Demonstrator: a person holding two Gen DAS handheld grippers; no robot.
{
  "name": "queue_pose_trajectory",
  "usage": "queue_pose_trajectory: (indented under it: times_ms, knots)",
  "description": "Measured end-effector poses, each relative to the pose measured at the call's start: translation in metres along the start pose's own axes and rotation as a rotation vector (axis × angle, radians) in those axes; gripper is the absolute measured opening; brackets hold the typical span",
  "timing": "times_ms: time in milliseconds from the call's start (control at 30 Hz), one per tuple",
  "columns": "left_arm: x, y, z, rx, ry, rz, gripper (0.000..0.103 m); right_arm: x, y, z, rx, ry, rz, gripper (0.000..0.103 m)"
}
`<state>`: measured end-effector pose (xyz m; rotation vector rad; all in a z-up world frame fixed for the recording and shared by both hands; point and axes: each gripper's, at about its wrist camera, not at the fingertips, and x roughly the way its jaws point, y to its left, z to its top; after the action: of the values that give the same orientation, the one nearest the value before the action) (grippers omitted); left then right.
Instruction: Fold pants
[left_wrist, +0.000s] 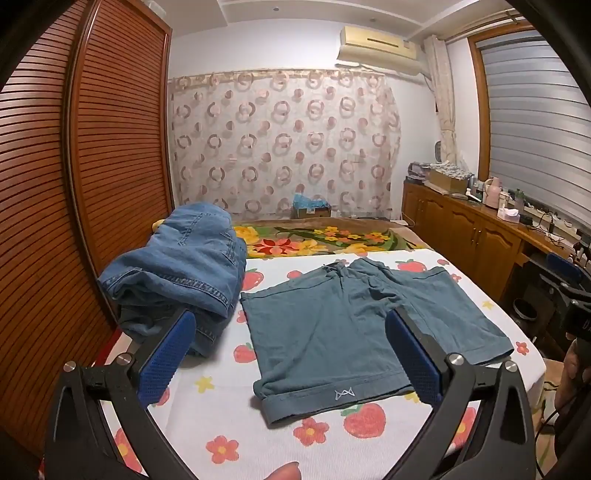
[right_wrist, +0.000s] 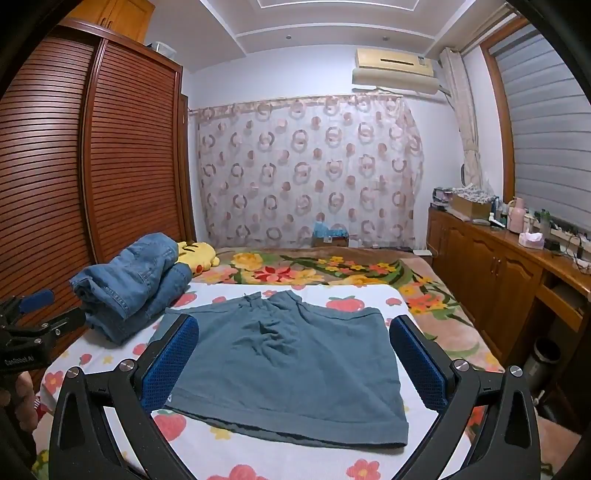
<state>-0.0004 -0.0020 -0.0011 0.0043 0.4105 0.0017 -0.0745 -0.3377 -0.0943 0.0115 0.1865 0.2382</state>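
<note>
Lying flat: one teal shorts (left_wrist: 354, 325), one denim stack (left_wrist: 181, 269); two grippers' jaws wide, empty.

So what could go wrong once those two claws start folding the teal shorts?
The teal knit shorts lie flat but rumpled near the drawstring, so creases may get folded in. The stack of blue denim jeans sits right beside them, so the open left gripper could snag it. The strawberry-print sheet might get pinched along with the fabric.
</note>
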Motion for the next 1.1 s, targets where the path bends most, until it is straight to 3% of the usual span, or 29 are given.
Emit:
queue_pose_trajectory:
  times_ms: [1100]
  knots:
    - [-0.0069, -0.0005, 0.0032, -0.005, -0.011, 0.001, 0.103, 0.0015, 0.0001, 0.001, -0.001, 0.004, 0.003, 0.103]
